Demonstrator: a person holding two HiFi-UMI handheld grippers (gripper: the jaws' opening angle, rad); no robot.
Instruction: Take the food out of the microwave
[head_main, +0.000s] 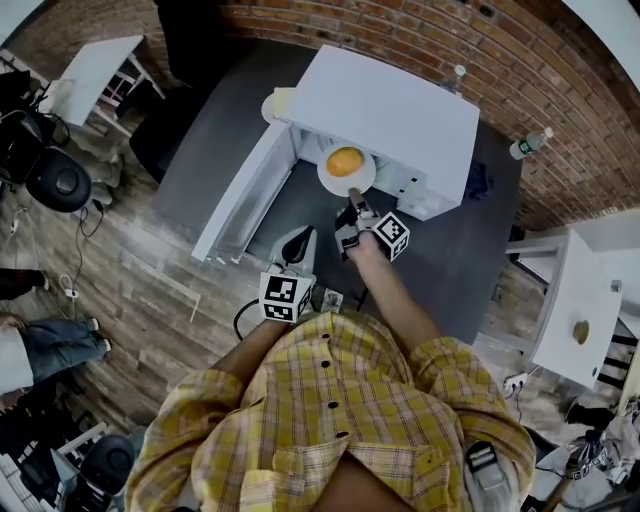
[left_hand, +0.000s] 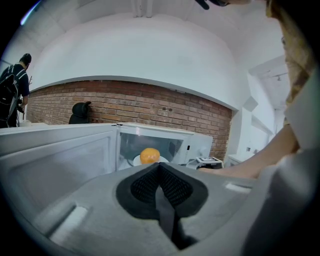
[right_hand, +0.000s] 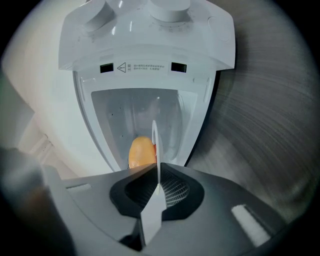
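A white microwave stands on a dark table, its door swung open to the left. At its opening a white plate carries a round orange food. My right gripper is shut on the plate's near rim. In the right gripper view the plate shows edge-on between the jaws of the right gripper, with the food beside it. My left gripper hangs lower and nearer me, shut with nothing in it. The left gripper faces the food from a distance.
A brick wall runs behind the table. White side tables stand at the upper left and at the right. A bottle sits at the table's far right corner. A black office chair and a person are off to the left.
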